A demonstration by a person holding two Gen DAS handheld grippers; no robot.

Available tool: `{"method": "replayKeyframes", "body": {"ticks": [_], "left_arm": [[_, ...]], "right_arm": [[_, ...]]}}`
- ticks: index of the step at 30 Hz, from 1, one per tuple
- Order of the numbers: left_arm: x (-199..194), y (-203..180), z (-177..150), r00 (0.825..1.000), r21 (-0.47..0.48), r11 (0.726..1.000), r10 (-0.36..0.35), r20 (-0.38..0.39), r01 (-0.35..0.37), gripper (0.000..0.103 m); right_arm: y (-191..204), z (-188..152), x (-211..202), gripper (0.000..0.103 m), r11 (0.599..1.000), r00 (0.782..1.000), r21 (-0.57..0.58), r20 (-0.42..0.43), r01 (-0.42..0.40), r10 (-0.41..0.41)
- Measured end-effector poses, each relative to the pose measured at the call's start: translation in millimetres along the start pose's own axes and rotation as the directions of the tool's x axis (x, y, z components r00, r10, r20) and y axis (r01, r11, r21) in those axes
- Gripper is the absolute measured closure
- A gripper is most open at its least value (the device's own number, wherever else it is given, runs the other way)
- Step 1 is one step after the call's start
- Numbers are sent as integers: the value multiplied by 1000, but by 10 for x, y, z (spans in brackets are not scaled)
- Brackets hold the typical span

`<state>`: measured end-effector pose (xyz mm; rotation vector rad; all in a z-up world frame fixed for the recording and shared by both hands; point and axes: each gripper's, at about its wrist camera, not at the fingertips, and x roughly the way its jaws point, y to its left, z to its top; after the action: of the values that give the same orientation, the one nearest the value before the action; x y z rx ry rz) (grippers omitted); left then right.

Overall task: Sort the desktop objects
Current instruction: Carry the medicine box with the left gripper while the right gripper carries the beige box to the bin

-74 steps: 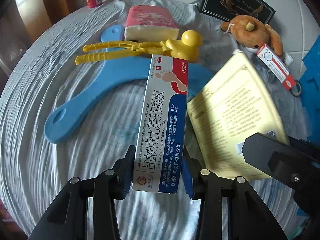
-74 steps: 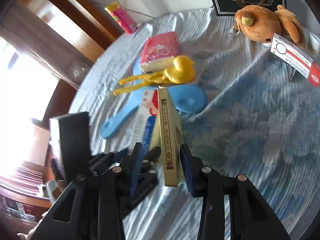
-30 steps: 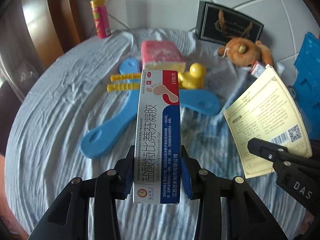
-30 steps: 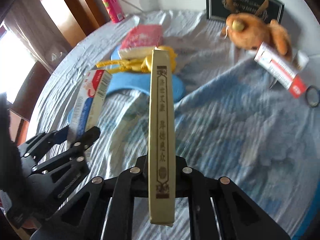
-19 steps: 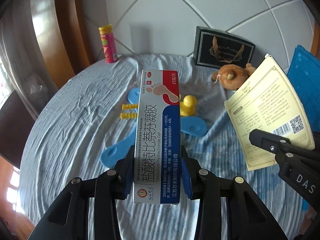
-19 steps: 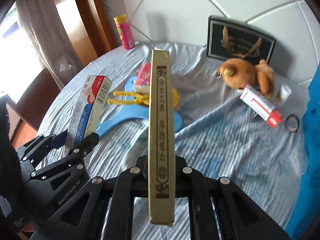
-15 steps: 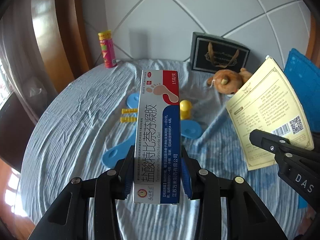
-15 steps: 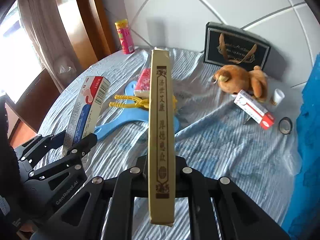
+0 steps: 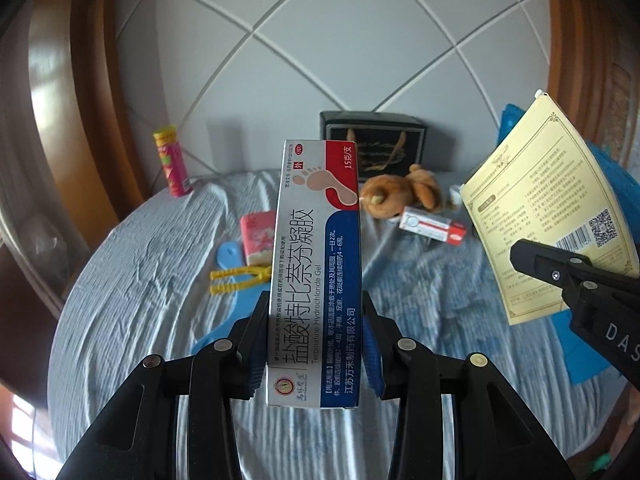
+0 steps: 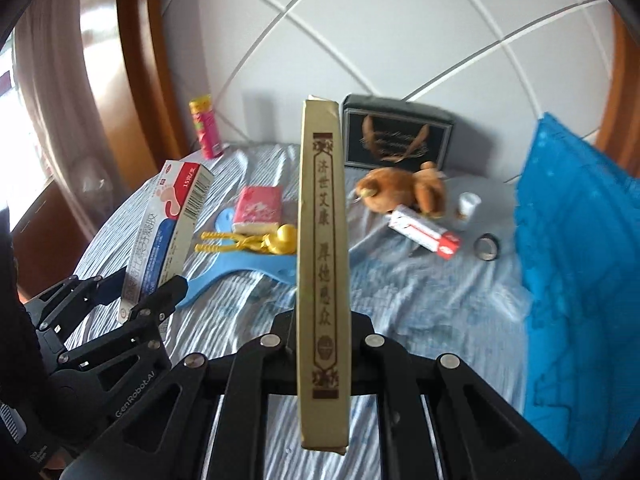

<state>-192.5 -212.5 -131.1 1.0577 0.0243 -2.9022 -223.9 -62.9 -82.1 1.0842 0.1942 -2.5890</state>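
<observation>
Cardboard in both grips: left gripper (image 9: 314, 354) is clamped on the white/red/blue ointment box (image 9: 316, 276) near its lower end, box upright, well above the table (image 9: 140, 280). Right gripper (image 10: 322, 354) is pinched on the narrow edges of the flat yellow box (image 10: 323, 280), also upright and lifted. Both are off the blue-striped cloth; the plush toy (image 10: 404, 192), small red-white box (image 10: 424, 234), tissue pack (image 10: 258, 208), yellow duck tongs (image 10: 256, 240) and blue paddle (image 10: 240, 272) lie below.

Step in hand, prob.: carry both boxes to their sort spot. Tips: keep squeeze steady, not crushing, since thin card dents. Keep the two boxes apart, w/ no tilt. Lower until the base touches before letting go, one at a time. Destination not visible.
</observation>
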Motion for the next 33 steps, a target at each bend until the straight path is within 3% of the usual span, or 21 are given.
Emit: {"method": "replayKeyframes", "body": {"ticks": [7,12,18,23,27,30,33], "left_arm": [[-349,-585,249,992,77,993,-93,86,87,64],[-620,-1300,471,973,132,978,-183,141,165,64],[-919,-2625,737,937,186,946,-300,178,267,64],[-1100,-3751,848,917,239,918,-361,171,316,64],[-1077,-4404,751,928,285,903,-360,93,322,64],[-886,-4662,641,946,304,904,-323,27,300,64],[-784,-4792,545,956,303,910,-292,-16,283,64]], "right_arm": [[-370,20,-702,92,995,991,66,102,77,-83],[-963,-77,-1274,92,977,968,150,179,150,-176],[-1874,-363,-1838,92,945,935,223,211,239,-286],[-2837,-647,-2087,92,919,922,269,180,289,-343],[-3367,-814,-2109,92,919,932,273,142,286,-332],[-3663,-927,-2019,92,925,946,278,119,259,-300],[-3832,-1025,-1986,92,941,968,287,125,177,-220]]}}
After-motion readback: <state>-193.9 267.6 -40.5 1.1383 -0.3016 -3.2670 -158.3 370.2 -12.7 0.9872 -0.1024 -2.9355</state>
